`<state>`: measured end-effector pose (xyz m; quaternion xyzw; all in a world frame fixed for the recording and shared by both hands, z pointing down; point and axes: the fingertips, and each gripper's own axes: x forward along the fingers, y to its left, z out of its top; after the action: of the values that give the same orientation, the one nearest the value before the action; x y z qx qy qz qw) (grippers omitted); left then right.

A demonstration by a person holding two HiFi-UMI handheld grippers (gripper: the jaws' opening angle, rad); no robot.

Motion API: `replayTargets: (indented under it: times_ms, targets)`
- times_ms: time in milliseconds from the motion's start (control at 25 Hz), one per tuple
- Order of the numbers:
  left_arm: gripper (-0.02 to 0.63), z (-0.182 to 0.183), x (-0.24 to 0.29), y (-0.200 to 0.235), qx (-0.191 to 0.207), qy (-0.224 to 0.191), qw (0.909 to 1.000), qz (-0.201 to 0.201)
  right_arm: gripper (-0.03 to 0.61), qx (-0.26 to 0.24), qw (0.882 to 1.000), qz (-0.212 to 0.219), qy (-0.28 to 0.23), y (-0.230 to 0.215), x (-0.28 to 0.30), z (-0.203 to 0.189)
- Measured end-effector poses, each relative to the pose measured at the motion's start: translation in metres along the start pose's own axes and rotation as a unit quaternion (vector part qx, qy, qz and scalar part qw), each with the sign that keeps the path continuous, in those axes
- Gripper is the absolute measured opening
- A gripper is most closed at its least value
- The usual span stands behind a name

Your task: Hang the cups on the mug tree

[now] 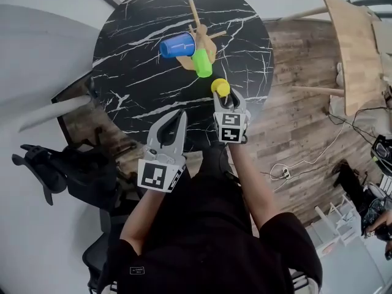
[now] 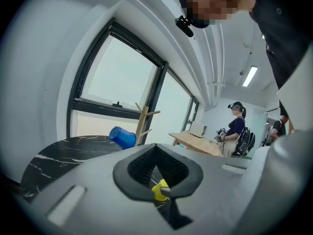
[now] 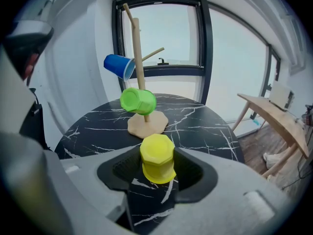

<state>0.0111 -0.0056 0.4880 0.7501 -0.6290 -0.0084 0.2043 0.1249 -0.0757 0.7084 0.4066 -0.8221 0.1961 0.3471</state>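
Above the near edge of the table (image 1: 135, 78), gripping a yellow cup (image 3: 157, 158) upside down between the jaws of the right gripper (image 1: 229, 95), short of the tree (image 3: 138, 58). Just to the left, holding the left gripper (image 1: 179, 115) clenched on nothing. Farther back, hung on the tree already: blue cup (image 3: 117, 66) up high, green cup (image 3: 138, 101) lower, both tipped sideways.

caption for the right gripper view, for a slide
The right gripper closed on a yellow cup, facing the wooden mug tree where a blue cup and a green cup already hang.
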Motion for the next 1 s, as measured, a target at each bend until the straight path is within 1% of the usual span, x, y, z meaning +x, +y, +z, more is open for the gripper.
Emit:
replayTargets:
  times_ms: [360,600,1000]
  targets:
    - [-0.006,0.016,-0.018,-0.012,0.007,-0.02,0.9998,-0.008,0.21,0.0,1.0,-0.009,-0.023,-0.003,-0.036,0.013]
    - [-0.006,0.031,-0.031,-0.022,0.017,-0.031,0.9992,-0.021,0.21,-0.002,0.999,-0.01,-0.054,0.001,-0.07,0.032]
    - [-0.006,0.065,-0.049,-0.035,0.023,-0.067,0.9967,-0.04,0.21,-0.015,0.993,0.001,-0.114,0.02,-0.129,0.073]
